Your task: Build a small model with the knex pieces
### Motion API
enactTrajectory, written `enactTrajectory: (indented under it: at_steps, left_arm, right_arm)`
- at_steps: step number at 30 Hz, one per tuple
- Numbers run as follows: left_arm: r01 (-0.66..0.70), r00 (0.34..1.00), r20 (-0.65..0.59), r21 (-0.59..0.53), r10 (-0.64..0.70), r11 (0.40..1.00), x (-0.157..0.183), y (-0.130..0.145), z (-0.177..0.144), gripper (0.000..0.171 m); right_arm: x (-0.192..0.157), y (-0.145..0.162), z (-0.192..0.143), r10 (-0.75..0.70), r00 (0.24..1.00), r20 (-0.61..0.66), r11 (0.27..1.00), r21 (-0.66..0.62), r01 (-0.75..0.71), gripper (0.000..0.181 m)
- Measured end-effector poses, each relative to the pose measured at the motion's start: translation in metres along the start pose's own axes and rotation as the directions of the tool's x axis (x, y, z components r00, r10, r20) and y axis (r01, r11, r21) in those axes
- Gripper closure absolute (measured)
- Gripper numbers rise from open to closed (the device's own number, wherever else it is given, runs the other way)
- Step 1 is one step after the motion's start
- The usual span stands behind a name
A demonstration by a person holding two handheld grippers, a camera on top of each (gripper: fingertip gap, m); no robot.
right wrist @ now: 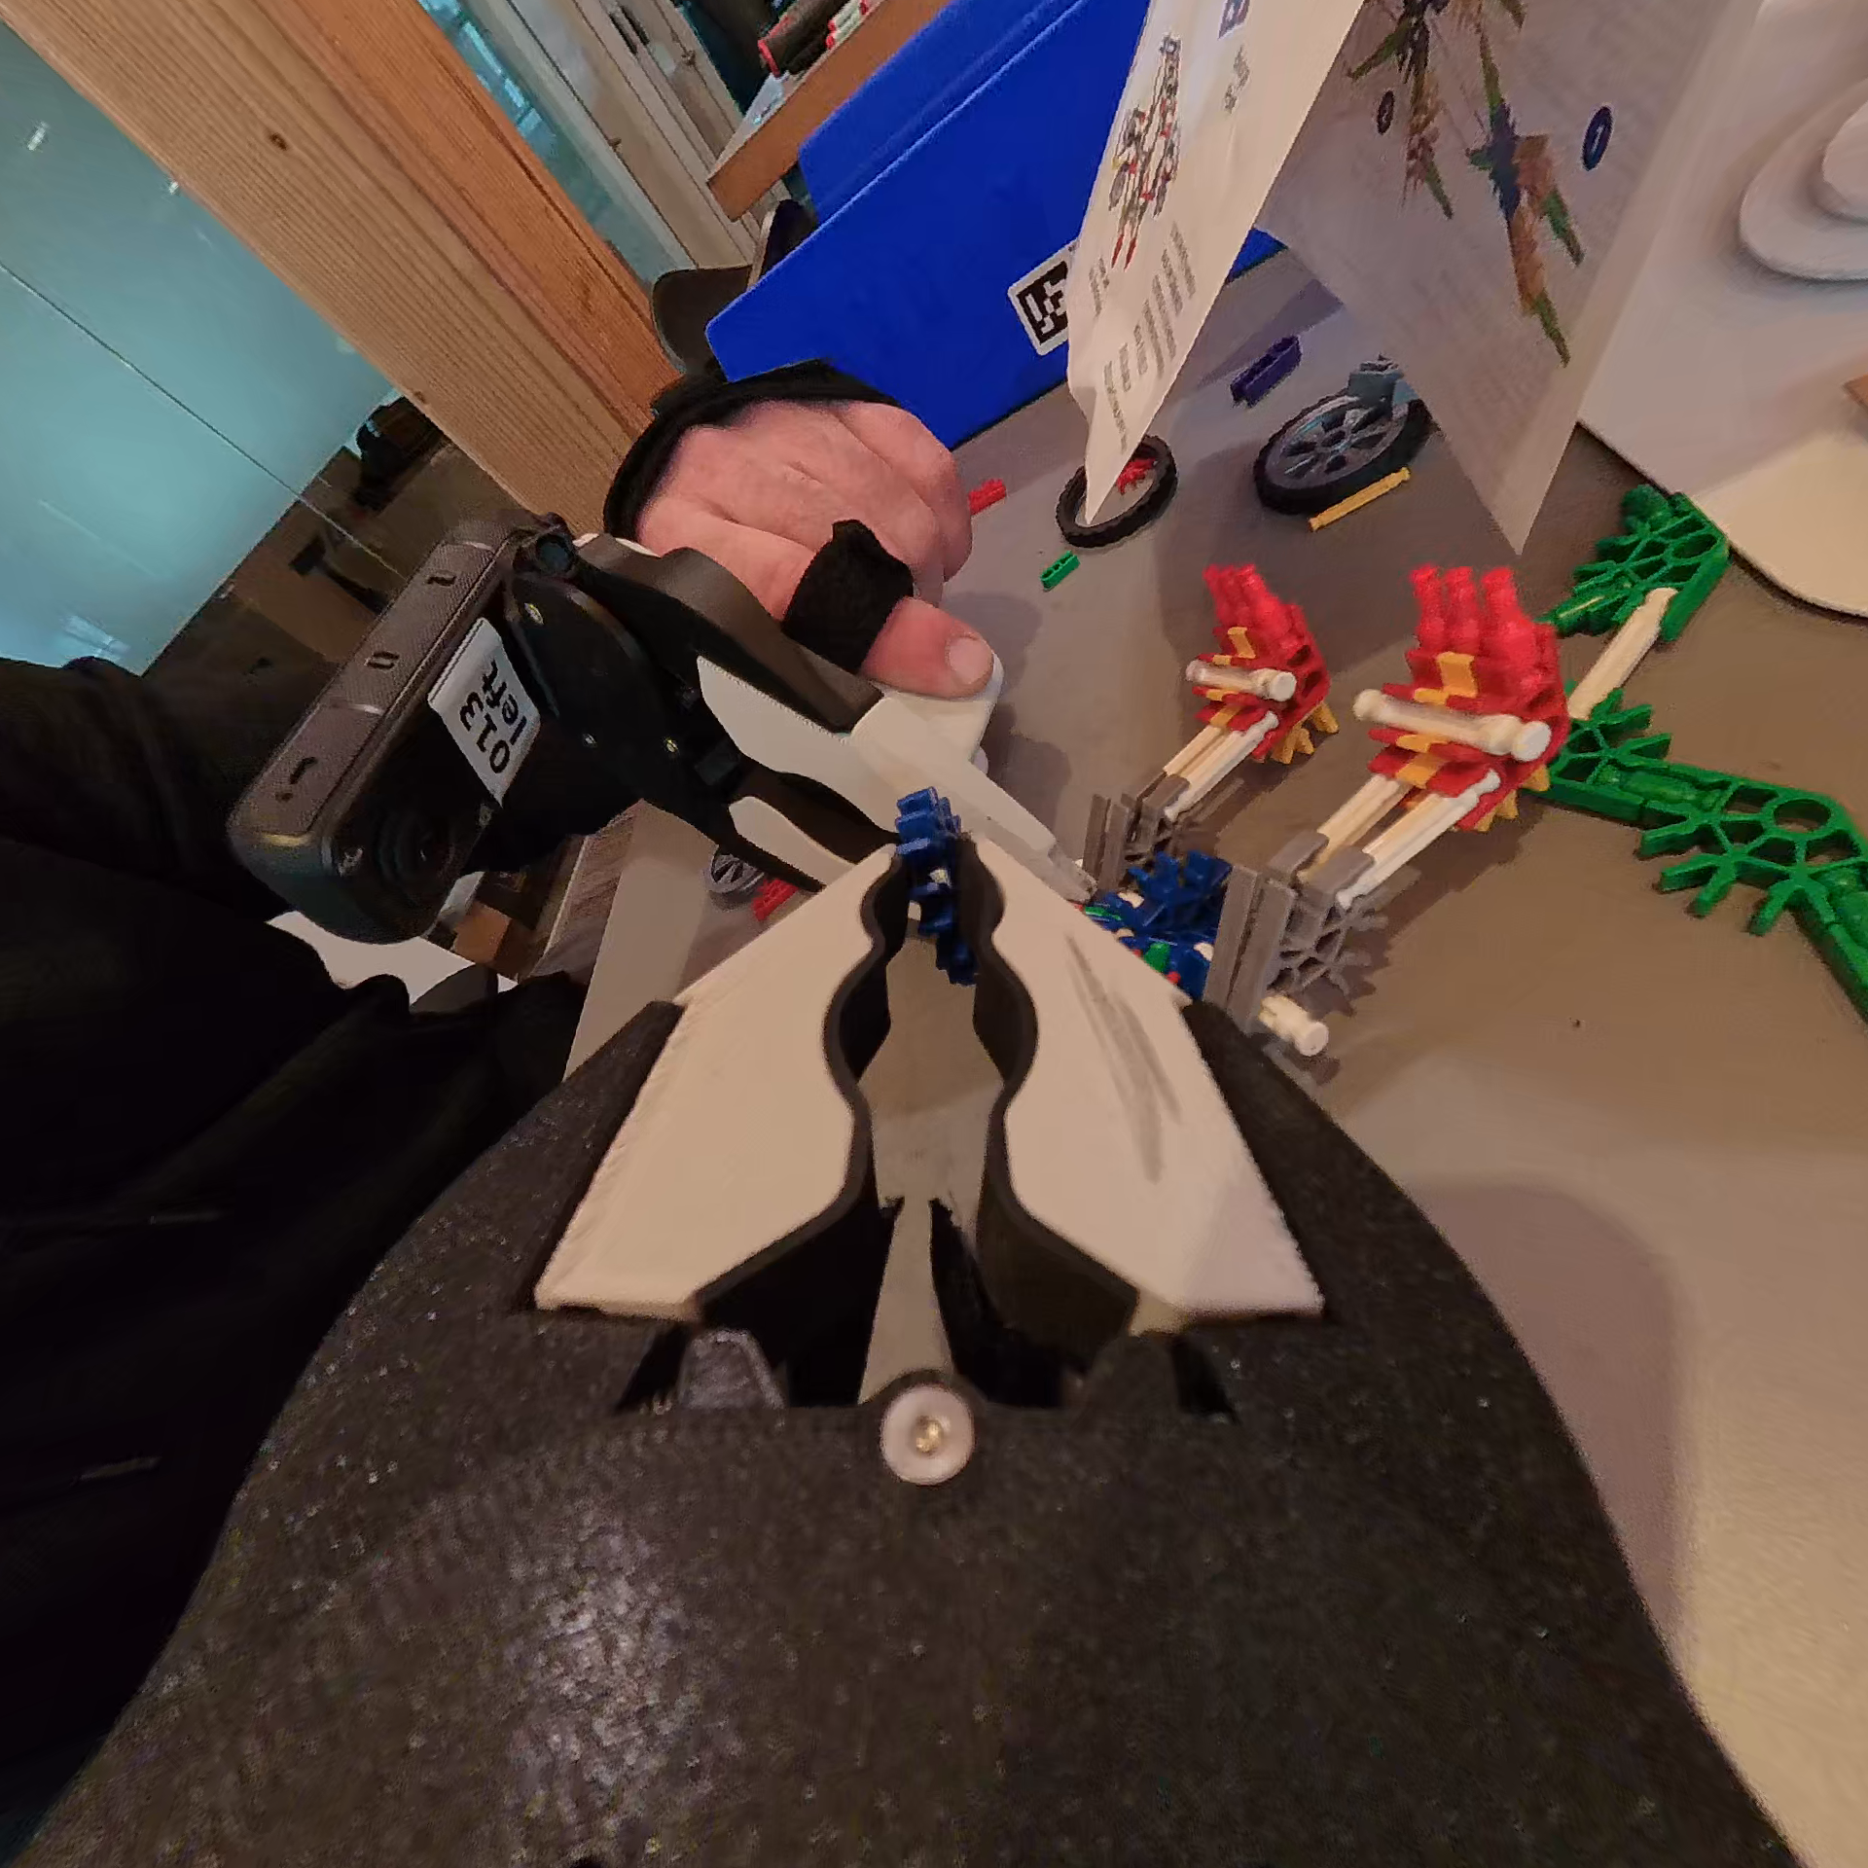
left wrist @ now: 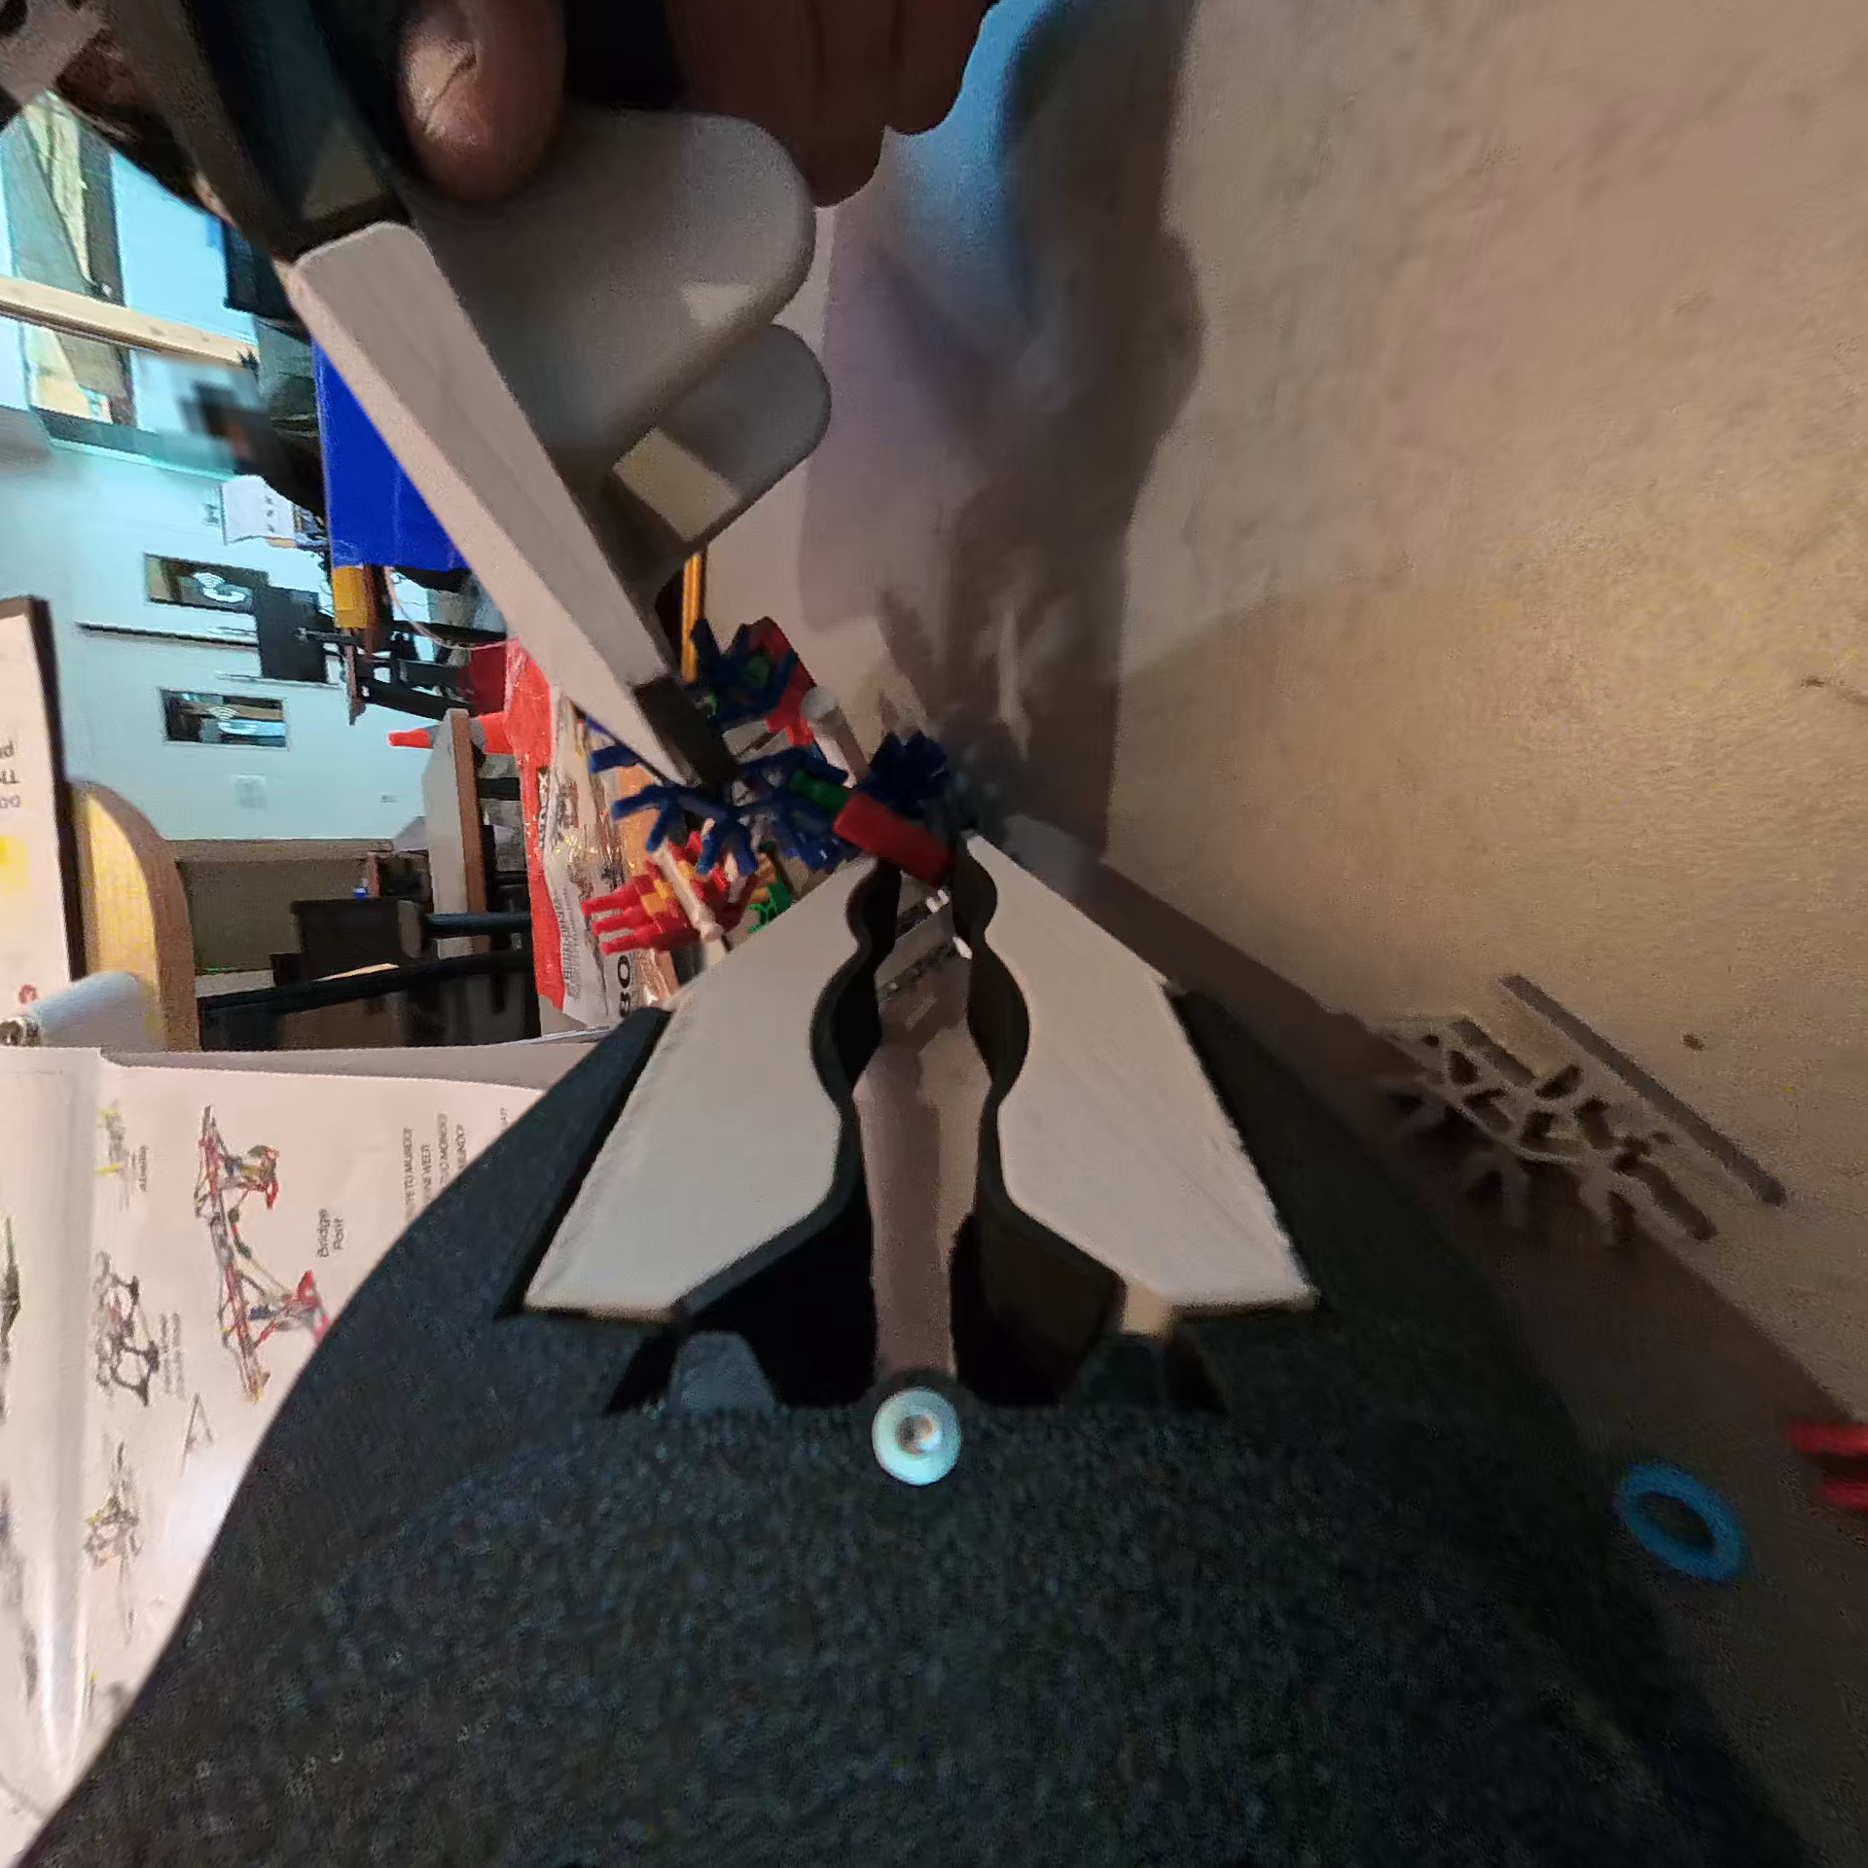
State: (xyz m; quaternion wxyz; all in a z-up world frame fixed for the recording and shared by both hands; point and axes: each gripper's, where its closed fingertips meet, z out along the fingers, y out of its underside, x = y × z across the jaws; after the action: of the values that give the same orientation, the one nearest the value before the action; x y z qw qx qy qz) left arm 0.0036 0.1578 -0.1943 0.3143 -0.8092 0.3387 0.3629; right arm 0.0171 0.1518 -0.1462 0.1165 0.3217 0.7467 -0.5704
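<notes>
Grey table [right wrist: 1516, 1162], green connectors [right wrist: 1718, 809] nearby

My right gripper [right wrist: 935, 874] pinches a blue connector [right wrist: 935, 890] at its tips. At ten o'clock the left gripper [right wrist: 1061, 874], held by a hand [right wrist: 809, 505], reaches toward the same spot; I can't judge its jaws. At two o'clock stands a model [right wrist: 1415, 768] on the table [right wrist: 1516, 1112], a booklet [right wrist: 1314, 182] behind it.
</notes>
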Motion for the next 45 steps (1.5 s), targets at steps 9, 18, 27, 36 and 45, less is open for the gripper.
enactTrajectory:
  at_steps: [9, 18, 27, 36, 45]
  left_arm:
    - [0.319, 0.946, -0.087, 0.078, -0.312, 0.944, -0.004, -0.01, 0.0, 0.15]
    - [0.528, 0.847, -0.146, 0.127, -0.511, 0.839, -0.013, -0.011, 0.001, 0.162]
    - [0.342, 0.938, -0.144, 0.241, -0.315, 0.908, -0.011, -0.033, -0.021, 0.165]
    - [0.108, 0.991, -0.101, 0.255, -0.085, 0.961, 0.008, -0.043, -0.032, 0.163]
    - [-0.05, 0.996, -0.061, 0.194, 0.063, 0.98, 0.02, -0.045, -0.028, 0.162]
  right_arm:
    - [0.009, -0.014, -0.003, -0.043, 0.995, -0.087, 0.997, 0.058, 0.048, 0.176]
    - [0.007, -0.019, -0.005, -0.098, 0.989, -0.109, 0.991, 0.083, 0.108, 0.176]
    - [-0.03, -0.012, -0.01, -0.256, 0.965, 0.05, 0.966, 0.059, 0.253, 0.175]
    - [-0.052, 0.009, -0.005, -0.278, 0.938, 0.207, 0.958, -0.005, 0.285, 0.174]
    - [-0.054, 0.023, -0.003, -0.184, 0.94, 0.288, 0.975, -0.065, 0.211, 0.173]
